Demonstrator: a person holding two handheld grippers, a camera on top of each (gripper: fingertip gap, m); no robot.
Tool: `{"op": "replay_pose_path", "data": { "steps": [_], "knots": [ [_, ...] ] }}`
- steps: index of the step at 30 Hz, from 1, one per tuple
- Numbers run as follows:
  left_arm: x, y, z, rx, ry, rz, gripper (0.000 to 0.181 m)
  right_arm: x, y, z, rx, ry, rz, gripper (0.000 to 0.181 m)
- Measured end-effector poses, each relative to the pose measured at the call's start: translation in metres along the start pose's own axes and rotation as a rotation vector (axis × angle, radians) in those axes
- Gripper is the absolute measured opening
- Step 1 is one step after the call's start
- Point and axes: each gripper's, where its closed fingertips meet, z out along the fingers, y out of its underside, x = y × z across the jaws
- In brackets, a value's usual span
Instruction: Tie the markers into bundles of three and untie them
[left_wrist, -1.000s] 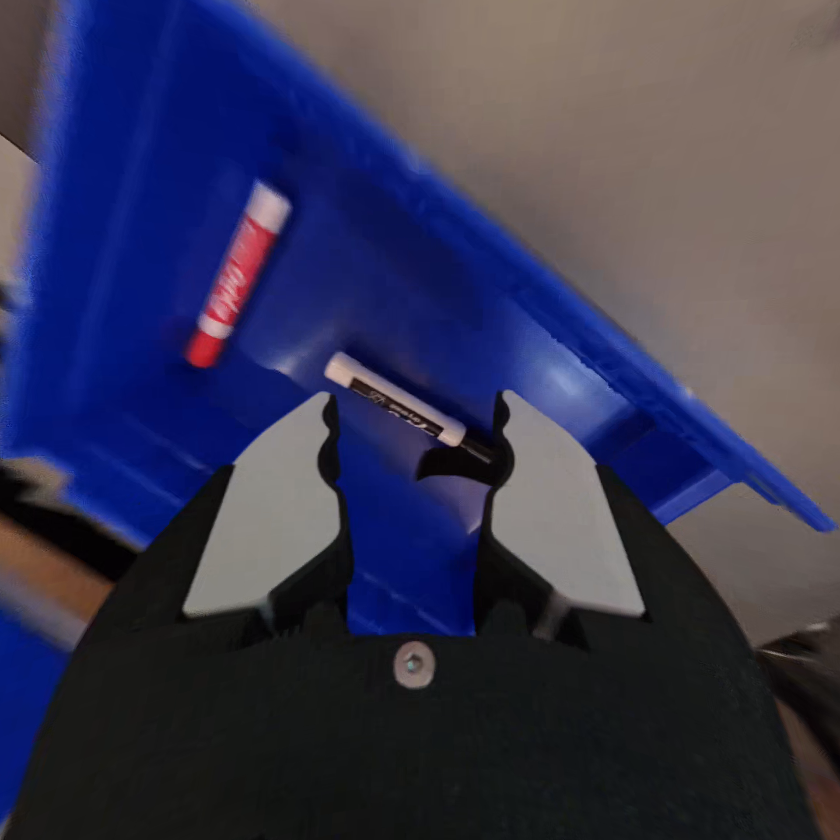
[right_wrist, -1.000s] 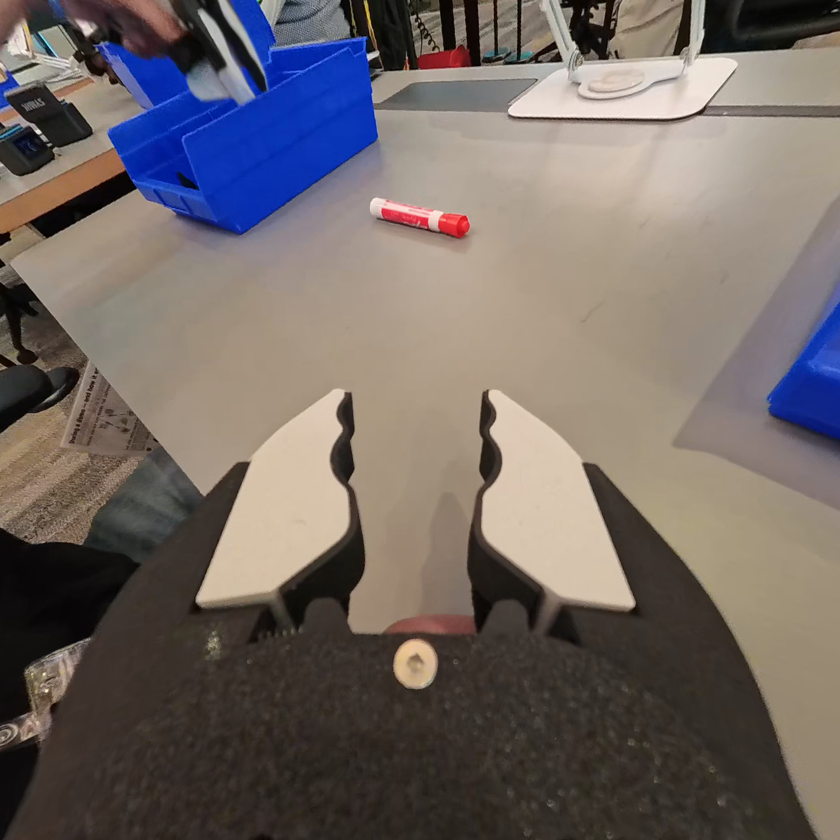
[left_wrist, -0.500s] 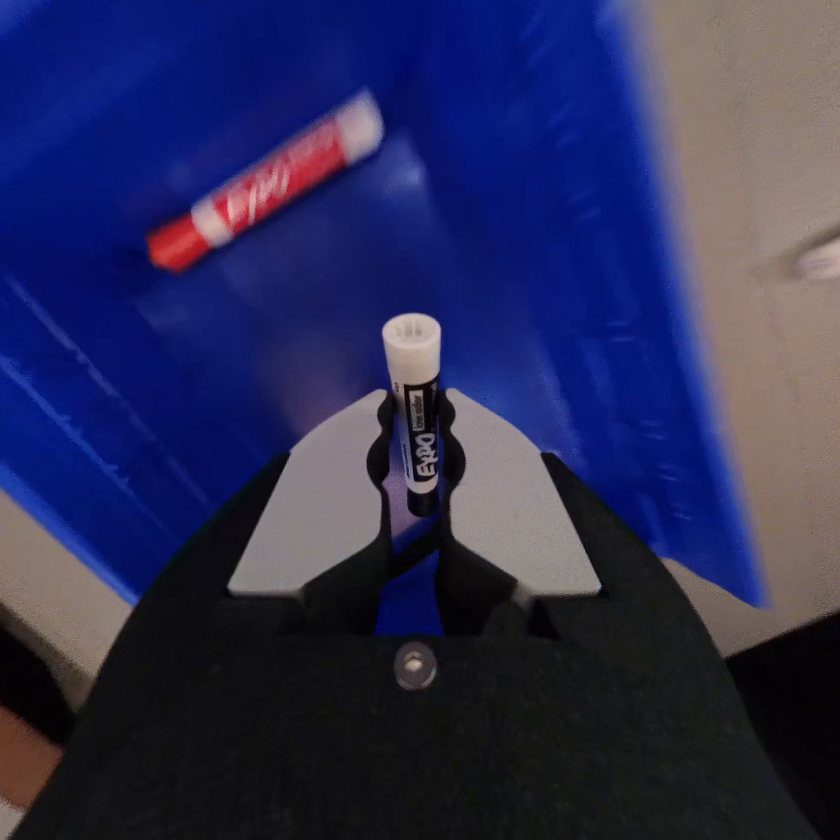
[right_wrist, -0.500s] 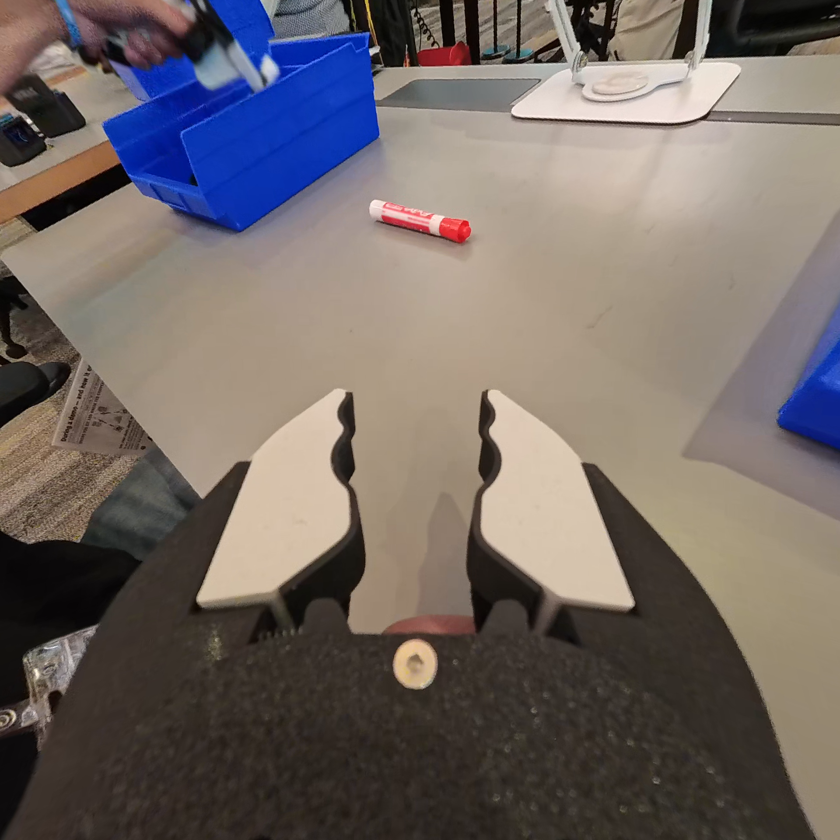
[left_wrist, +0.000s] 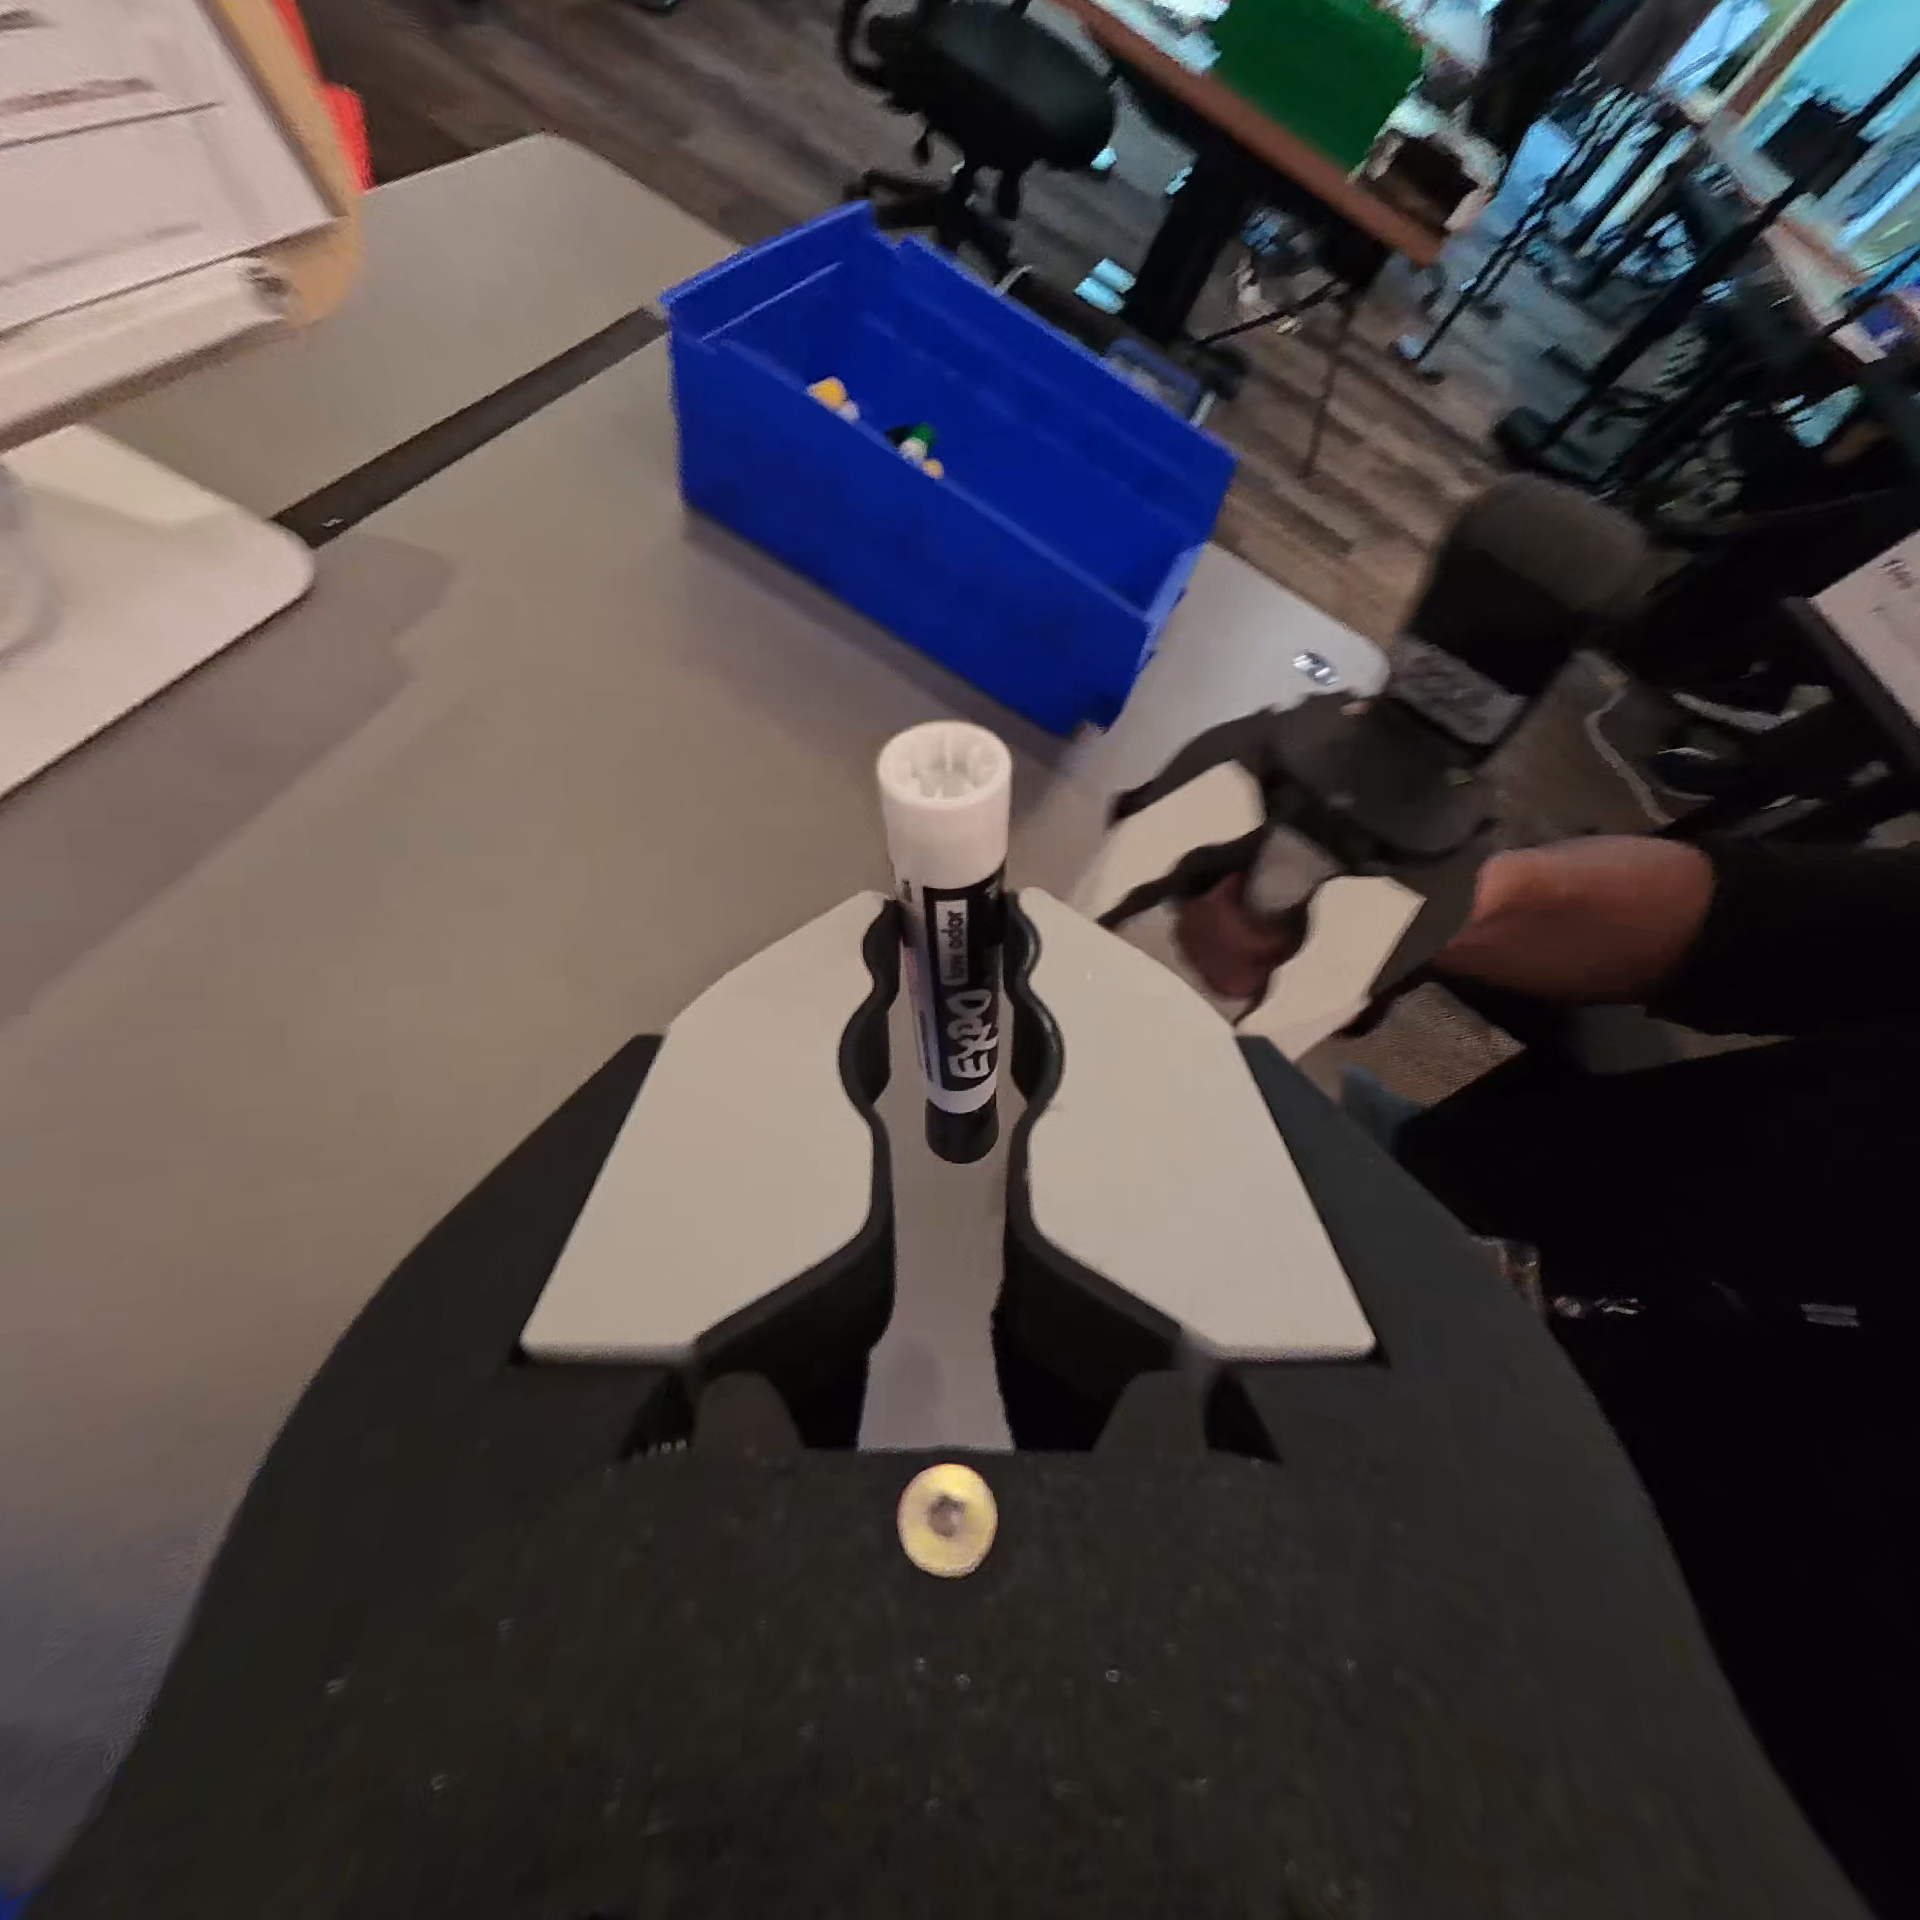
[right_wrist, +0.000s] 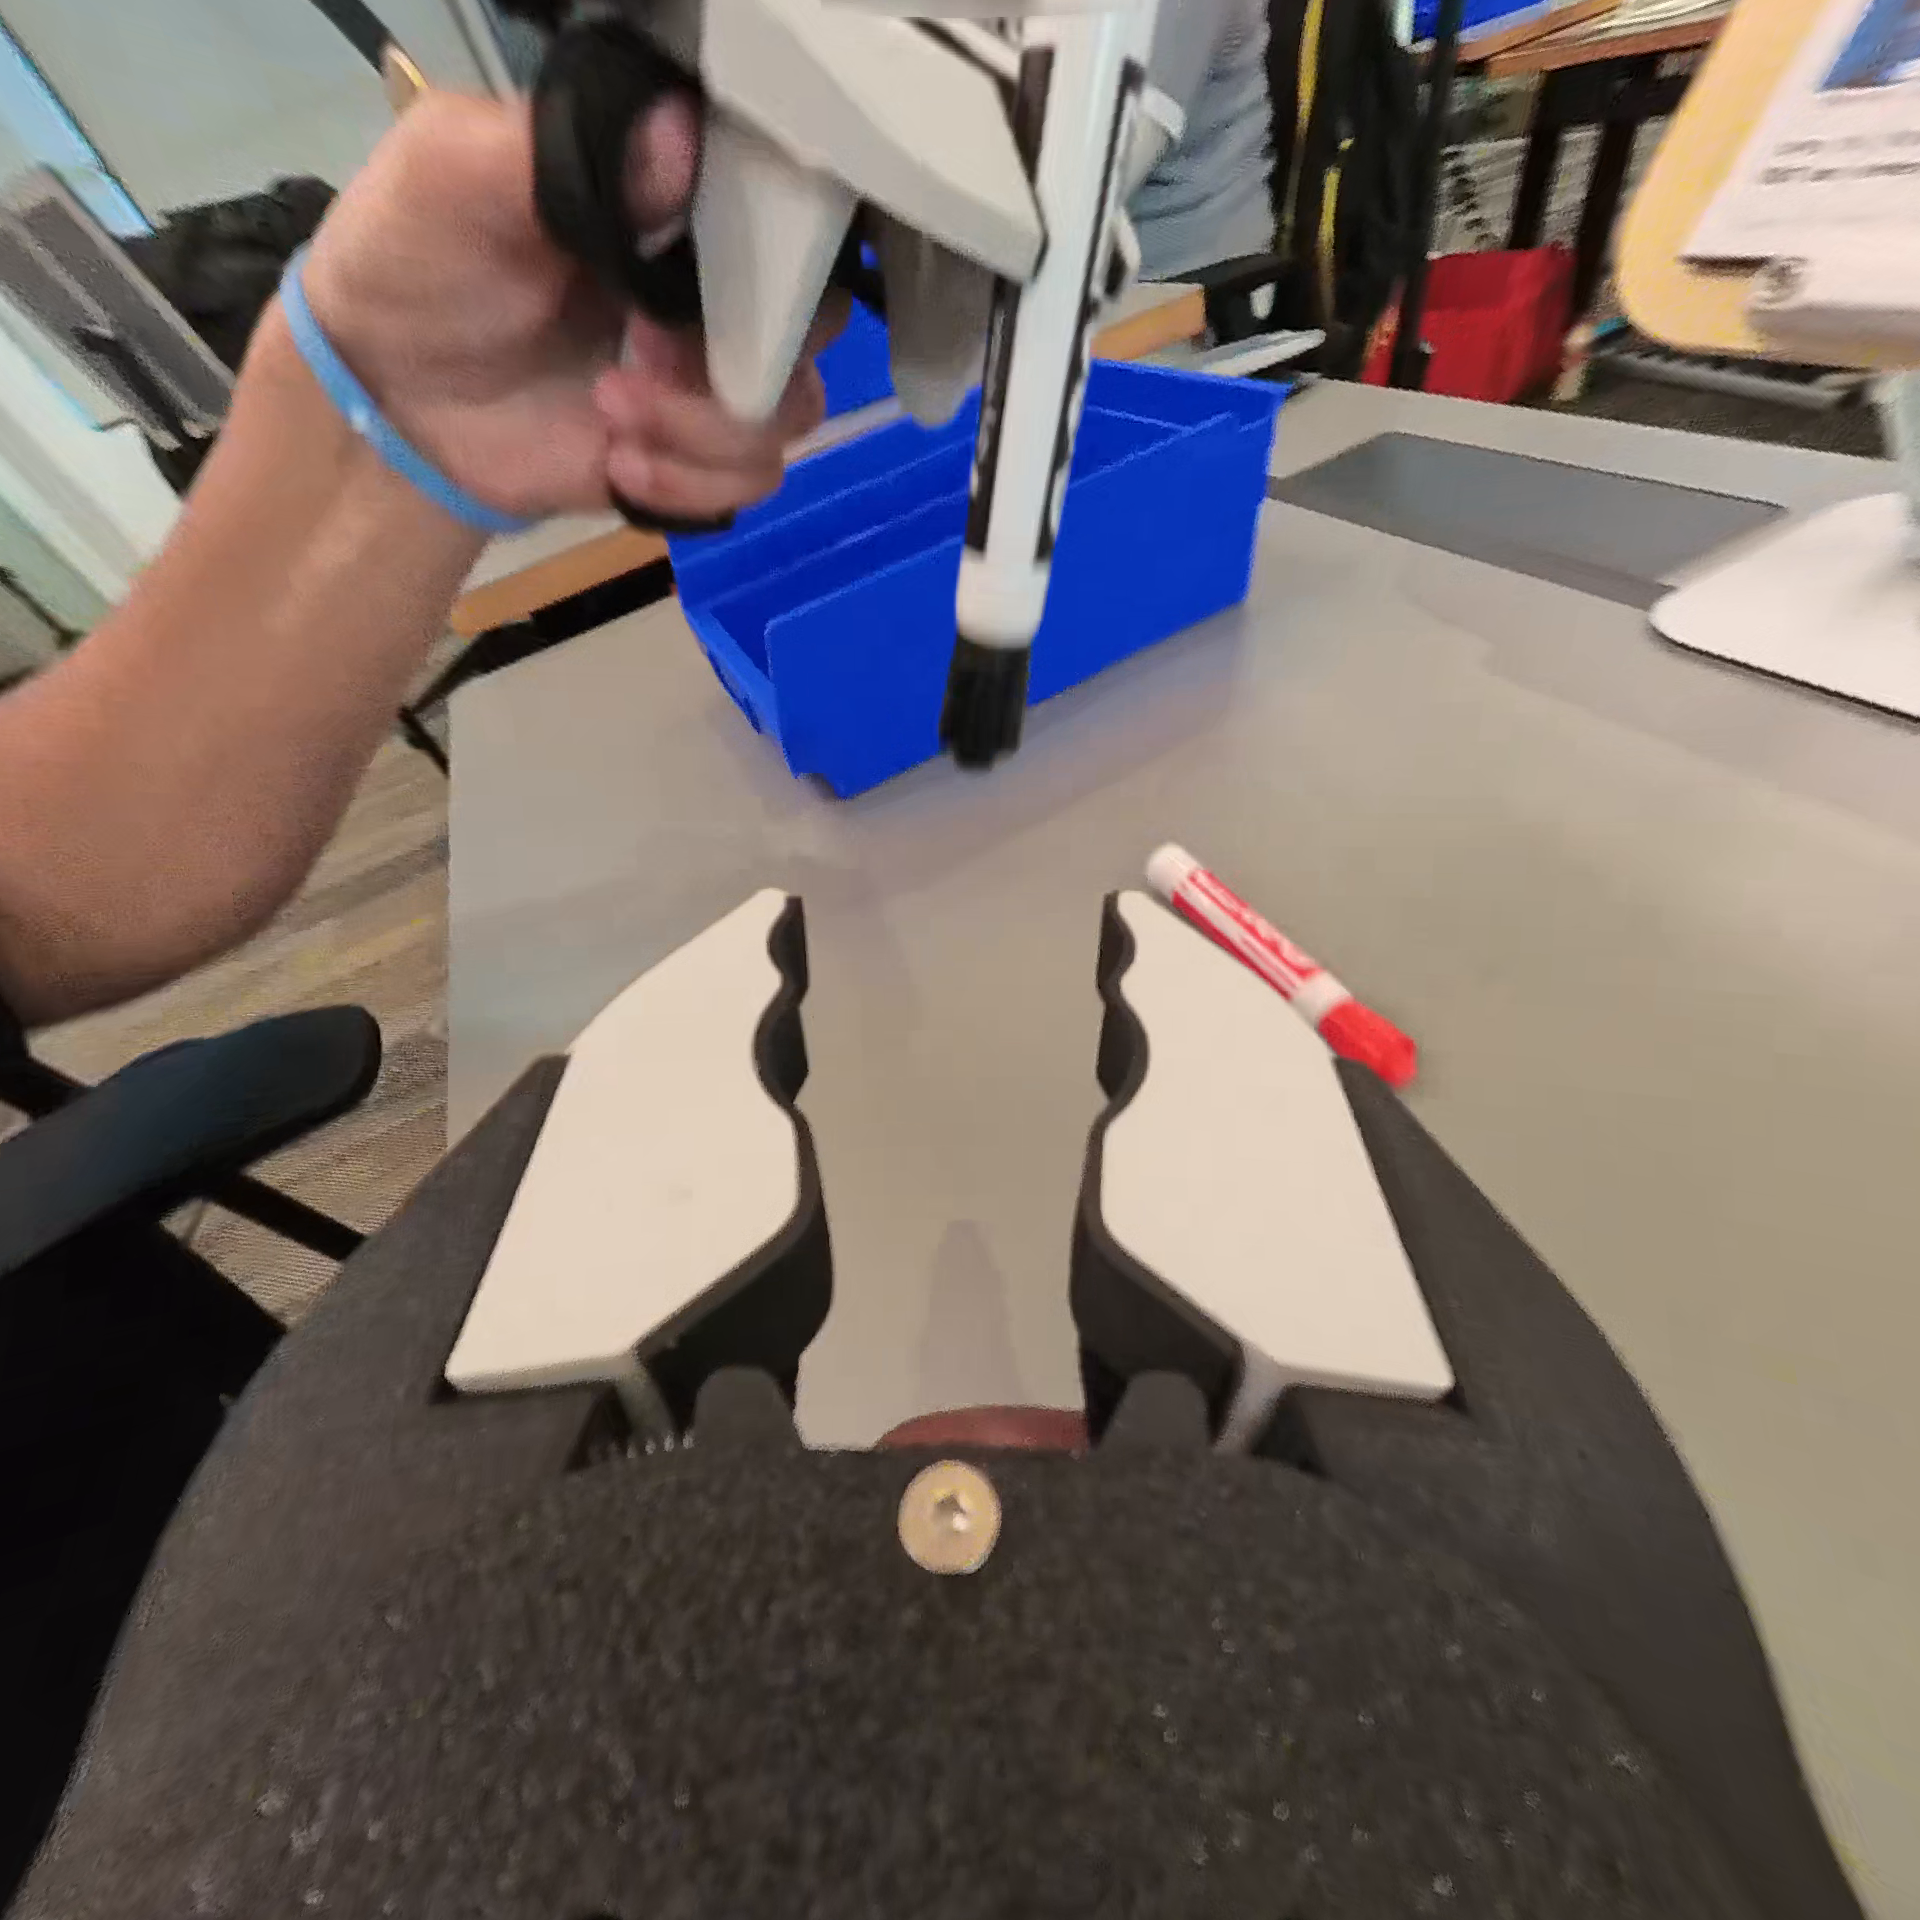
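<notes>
Left tool (left_wrist: 956, 935) clamps a black-and-white dry-erase marker (left_wrist: 951, 977) by its barrel, upright, cap hanging down over the grey worktop (right_wrist: 1455, 831); we judge it bound beside the red-capped marker (right_wrist: 1273, 961) lying there. Right tool (right_wrist: 951, 914) waits empty, spread wide, beside that marker.

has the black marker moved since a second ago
Yes. The black marker lay inside the blue bin; now the left gripper holds it above the grey table, in front of that bin.
</notes>
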Motion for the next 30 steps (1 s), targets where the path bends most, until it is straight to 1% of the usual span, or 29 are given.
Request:
{"op": "replay_pose_path", "data": {
  "steps": [2,3,5,6,8,9,11,13,14,15,16,18,20,21,24,25,26,27,28,30],
  "knots": [
    [0.011,0.002,0.01,0.043,0.055,-0.019,0.018,0.003,-0.005,0.021,0.014,-0.036,0.012,0.052],
    [0.014,0.003,0.013,0.071,0.07,-0.03,0.018,0.006,-0.007,0.027,0.027,-0.027,0.003,0.05],
    [0.018,0.007,0.016,0.107,0.116,-0.053,0.018,0.006,-0.01,0.032,0.051,-0.05,0.003,0.026],
    [0.016,0.011,0.017,0.115,0.111,-0.061,0.018,0.007,-0.007,0.033,0.027,-0.046,-0.011,0.019],
    [0.005,0.024,0.012,0.081,0.073,-0.066,0.018,0.02,0.001,0.029,-0.033,0.021,-0.077,0.019],
    [-0.002,0.031,0.006,0.061,0.038,-0.065,0.018,0.026,0.006,0.026,-0.08,0.044,-0.096,0.019],
    [-0.015,0.037,-0.015,0.07,-0.031,-0.066,0.033,0.041,0.025,0.02,-0.242,0.086,-0.167,0.019],
    [-0.029,0.049,-0.041,0.044,-0.121,-0.048,0.041,0.062,0.042,0.016,-0.409,0.151,-0.324,0.019],
    [-0.042,0.057,-0.055,0.016,-0.212,-0.03,0.045,0.071,0.05,0.015,-0.499,0.165,-0.405,0.019],
    [-0.055,0.066,-0.069,-0.018,-0.302,-0.015,0.048,0.075,0.059,0.016,-0.591,0.146,-0.475,0.018],
    [-0.064,0.077,-0.081,-0.062,-0.363,-0.005,0.052,0.078,0.067,0.019,-0.67,0.119,-0.528,0.019],
    [-0.078,0.1,-0.101,-0.166,-0.441,-0.007,0.053,0.082,0.081,0.029,-0.799,0.051,-0.589,0.019],
    [-0.094,0.121,-0.121,-0.253,-0.531,-0.014,0.054,0.093,0.089,0.037,-0.938,0.061,-0.667,0.019],
    [-0.1,0.13,-0.129,-0.298,-0.566,-0.016,0.054,0.097,0.089,0.041,-0.974,0.077,-0.715,0.019],
    [-0.123,0.156,-0.149,-0.422,-0.66,-0.024,0.054,0.098,0.091,0.051,-1.014,0.071,-0.75,0.019],
    [-0.13,0.16,-0.152,-0.434,-0.669,-0.025,0.056,0.097,0.09,0.053,-1.005,0.069,-0.751,0.021],
    [-0.135,0.159,-0.151,-0.419,-0.649,-0.035,0.063,0.099,0.088,0.054,-0.981,0.087,-0.758,0.03],
    [-0.14,0.158,-0.151,-0.414,-0.627,-0.045,0.064,0.1,0.087,0.054,-0.96,0.099,-0.756,0.032],
    [-0.148,0.156,-0.152,-0.419,-0.616,-0.054,0.07,0.101,0.086,0.052,-0.946,0.102,-0.744,0.032],
    [-0.165,0.151,-0.156,-0.45,-0.597,-0.058,0.09,0.105,0.082,0.047,-0.901,0.137,-0.724,0.032]
  ]
}}
